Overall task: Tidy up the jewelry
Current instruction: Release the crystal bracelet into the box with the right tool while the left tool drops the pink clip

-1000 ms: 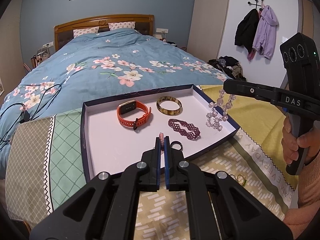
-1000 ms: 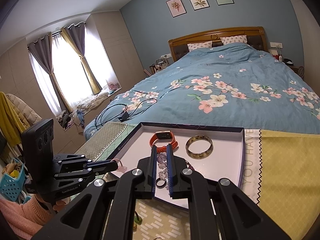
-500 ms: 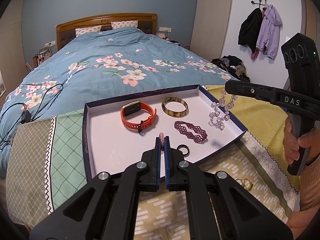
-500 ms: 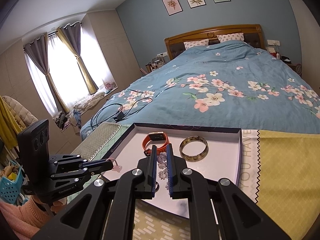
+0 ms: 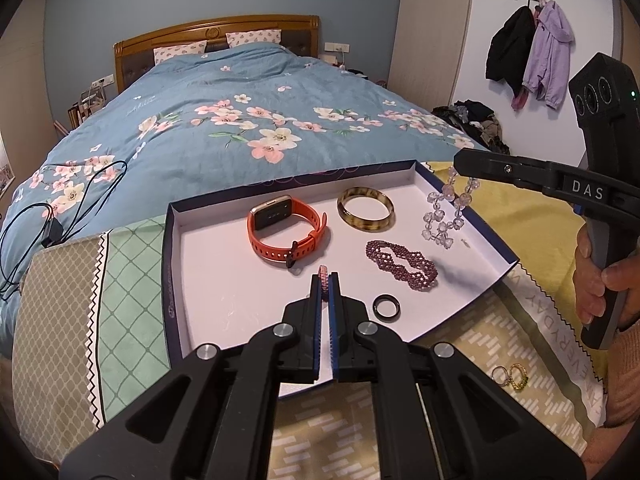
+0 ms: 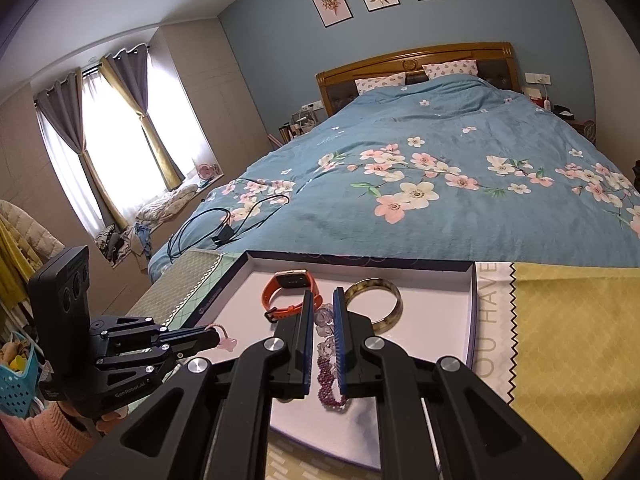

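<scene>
My left gripper point(image 5: 325, 277) is shut on a thin pink beaded bracelet point(image 5: 324, 285), held low over the front of the white tray point(image 5: 208, 280). In the right wrist view the left gripper point(image 6: 218, 337) shows a pink charm point(image 6: 229, 345) at its tip. My right gripper point(image 6: 323, 298) is shut on a clear bead bracelet point(image 6: 325, 318), which hangs point(image 5: 440, 220) over the tray's right side. In the tray lie an orange watch point(image 5: 286, 234), a tortoiseshell bangle point(image 5: 366, 212), a purple beaded bracelet point(image 5: 400, 266) and a black ring point(image 5: 386, 307).
The tray sits on a yellow and green patterned cloth point(image 5: 532, 240) at the foot of a bed with a blue floral cover point(image 5: 240, 128). Two gold rings point(image 5: 510, 376) lie on the cloth at front right. A black cable point(image 5: 48, 216) lies on the bed, left.
Both grippers have moved a little forward and lower over the tray. Each keeps its bracelet; the clear beads hang closer to the tray floor.
</scene>
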Available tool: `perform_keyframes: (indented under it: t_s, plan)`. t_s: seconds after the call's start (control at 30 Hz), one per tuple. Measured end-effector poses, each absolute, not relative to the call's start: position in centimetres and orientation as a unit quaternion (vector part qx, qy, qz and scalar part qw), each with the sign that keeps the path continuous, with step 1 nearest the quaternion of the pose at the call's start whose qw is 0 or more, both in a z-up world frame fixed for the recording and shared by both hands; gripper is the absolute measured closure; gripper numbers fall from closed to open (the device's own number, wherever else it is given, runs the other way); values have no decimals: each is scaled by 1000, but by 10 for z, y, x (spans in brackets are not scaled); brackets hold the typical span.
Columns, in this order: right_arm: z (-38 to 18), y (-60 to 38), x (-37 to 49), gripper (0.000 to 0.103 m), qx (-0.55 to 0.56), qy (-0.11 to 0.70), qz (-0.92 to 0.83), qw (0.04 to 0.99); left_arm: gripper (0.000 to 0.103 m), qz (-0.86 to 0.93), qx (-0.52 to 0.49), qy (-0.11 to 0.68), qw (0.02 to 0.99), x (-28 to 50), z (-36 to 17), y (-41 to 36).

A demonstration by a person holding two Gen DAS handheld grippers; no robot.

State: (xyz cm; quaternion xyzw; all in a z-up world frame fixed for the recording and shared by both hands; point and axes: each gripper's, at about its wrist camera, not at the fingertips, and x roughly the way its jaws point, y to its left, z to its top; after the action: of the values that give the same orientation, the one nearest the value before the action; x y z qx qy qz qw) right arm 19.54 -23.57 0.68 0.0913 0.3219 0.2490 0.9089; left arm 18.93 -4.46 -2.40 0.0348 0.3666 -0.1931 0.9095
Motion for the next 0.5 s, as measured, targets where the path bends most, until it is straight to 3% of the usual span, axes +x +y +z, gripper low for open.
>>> perform_keyframes:
  t_s: [0.5]
  plan:
    - [-9,-226,216,95,78,342,229,908,100,-177,41,396,900,220,-41,-49]
